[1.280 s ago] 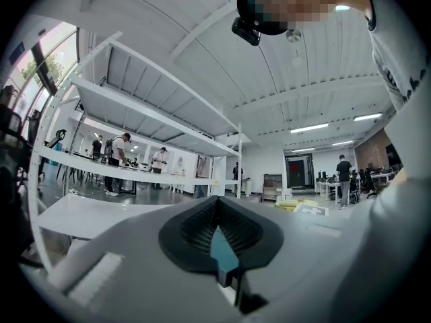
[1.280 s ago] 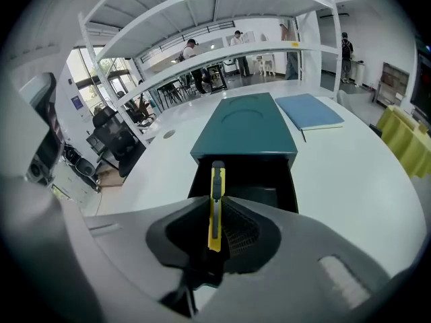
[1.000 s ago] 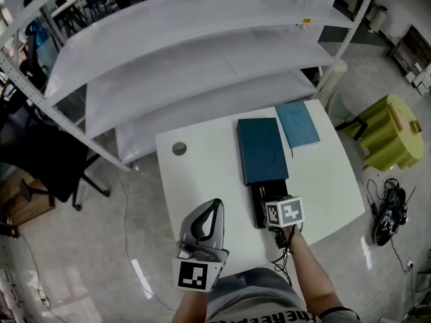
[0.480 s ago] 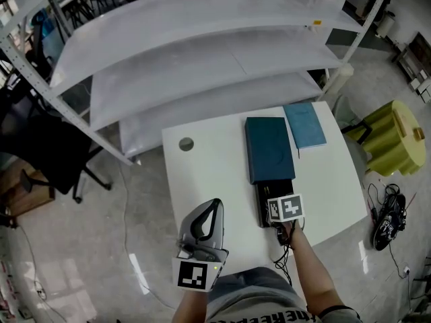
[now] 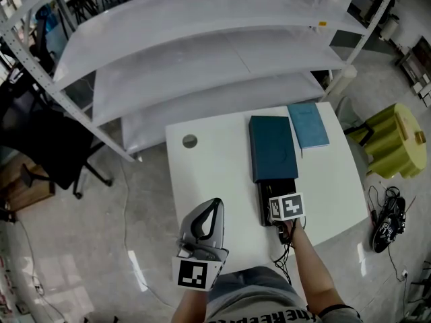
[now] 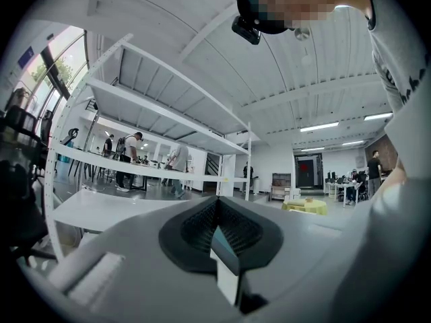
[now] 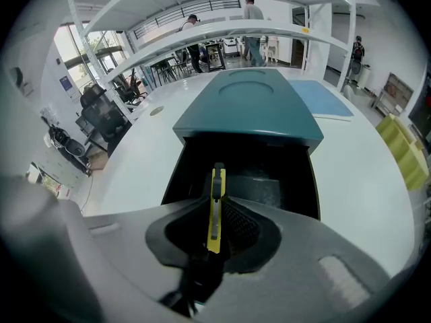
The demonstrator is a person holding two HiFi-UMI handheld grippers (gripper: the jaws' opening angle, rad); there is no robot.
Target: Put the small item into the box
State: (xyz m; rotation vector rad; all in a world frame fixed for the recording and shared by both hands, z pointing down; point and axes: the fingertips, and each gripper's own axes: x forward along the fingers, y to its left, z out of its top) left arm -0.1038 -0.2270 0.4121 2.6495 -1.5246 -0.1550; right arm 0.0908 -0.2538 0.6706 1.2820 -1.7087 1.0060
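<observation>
My right gripper (image 7: 217, 202) is pinching a thin yellow item (image 7: 214, 226) edge-on between its pads, and the item's black tip sticks out ahead of the jaws. The item hangs at the near end of the box (image 5: 274, 170), its tip over the near edge of the open black tray (image 7: 259, 180); it is not down in the tray yet. The teal lid (image 7: 249, 103) covers the far part of the box. The box lies lengthwise on the right half of the tabletop (image 5: 215, 173), its open end towards the front edge. A blue notebook (image 5: 308, 125) lies just beside the lid, at the far right corner. A round hole (image 5: 190, 140) sits near the far left corner. My left gripper (image 6: 217, 210) is up by the front left corner, jaws pressed together on nothing, aimed at the white shelves (image 6: 135, 163) and ceiling rather than the table
</observation>
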